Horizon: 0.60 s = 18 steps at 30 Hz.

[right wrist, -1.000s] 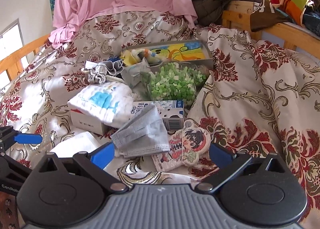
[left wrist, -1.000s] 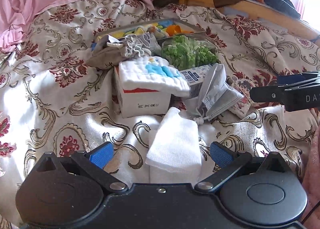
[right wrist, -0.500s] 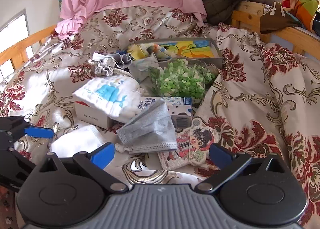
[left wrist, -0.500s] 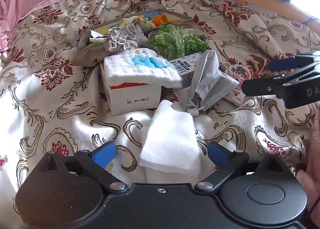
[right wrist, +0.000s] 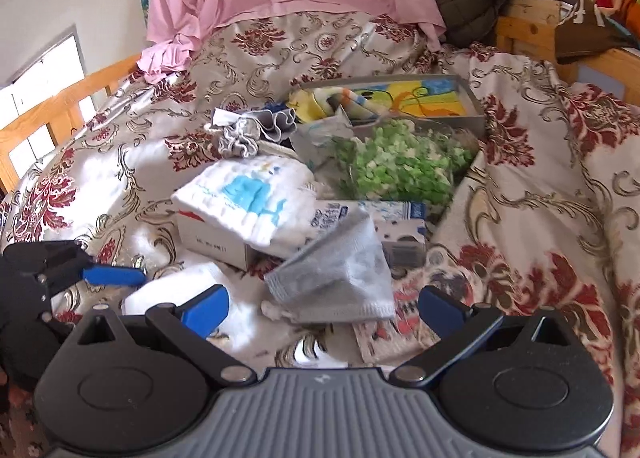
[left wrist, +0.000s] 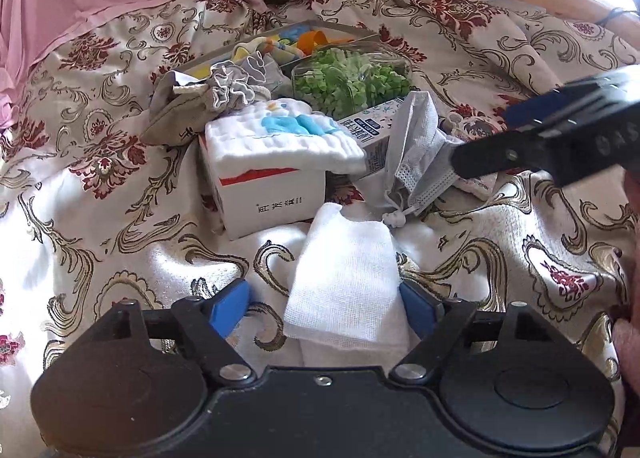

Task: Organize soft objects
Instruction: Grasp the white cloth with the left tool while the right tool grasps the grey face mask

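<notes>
Folded white gauze cloth (left wrist: 344,278) lies flat on the floral-patterned bedspread (left wrist: 120,218), between the spread blue-padded fingers of the left hand-held gripper (left wrist: 324,304), which is open and holds nothing. Just beyond the cloth sits a white cardboard box (left wrist: 268,194) topped by a white quilted cloth with blue print (left wrist: 280,138). A grey pleated face mask (right wrist: 336,278) lies crumpled beside the box, ahead of the right hand-held gripper (right wrist: 324,308), likewise open and empty.
</notes>
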Each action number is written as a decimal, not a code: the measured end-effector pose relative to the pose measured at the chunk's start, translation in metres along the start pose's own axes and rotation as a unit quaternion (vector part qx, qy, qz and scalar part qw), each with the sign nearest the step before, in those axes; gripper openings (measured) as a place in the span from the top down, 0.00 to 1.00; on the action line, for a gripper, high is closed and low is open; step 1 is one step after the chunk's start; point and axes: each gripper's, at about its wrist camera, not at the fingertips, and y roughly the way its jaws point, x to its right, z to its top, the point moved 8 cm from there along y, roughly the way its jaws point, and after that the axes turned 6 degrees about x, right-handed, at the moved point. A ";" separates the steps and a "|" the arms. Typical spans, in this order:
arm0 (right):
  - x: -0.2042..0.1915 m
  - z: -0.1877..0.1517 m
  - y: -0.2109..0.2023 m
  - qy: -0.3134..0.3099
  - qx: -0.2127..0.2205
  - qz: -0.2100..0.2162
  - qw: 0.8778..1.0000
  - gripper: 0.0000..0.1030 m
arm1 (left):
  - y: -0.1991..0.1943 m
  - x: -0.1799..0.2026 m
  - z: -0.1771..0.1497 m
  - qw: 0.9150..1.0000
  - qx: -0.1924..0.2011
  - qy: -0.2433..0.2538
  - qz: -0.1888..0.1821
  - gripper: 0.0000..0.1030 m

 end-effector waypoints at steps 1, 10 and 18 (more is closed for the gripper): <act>0.000 0.001 0.004 -0.002 -0.002 0.002 1.000 0.00 | 0.000 0.000 0.000 1.000 0.001 0.001 0.001 0.22; -0.006 0.002 0.038 -0.099 0.009 -0.030 0.995 0.00 | 0.001 0.001 0.005 1.000 0.005 0.002 -0.007 0.45; -0.012 -0.009 0.053 -0.130 -0.006 -0.035 0.991 0.00 | 0.001 -0.014 0.008 0.998 0.013 -0.065 0.007 0.62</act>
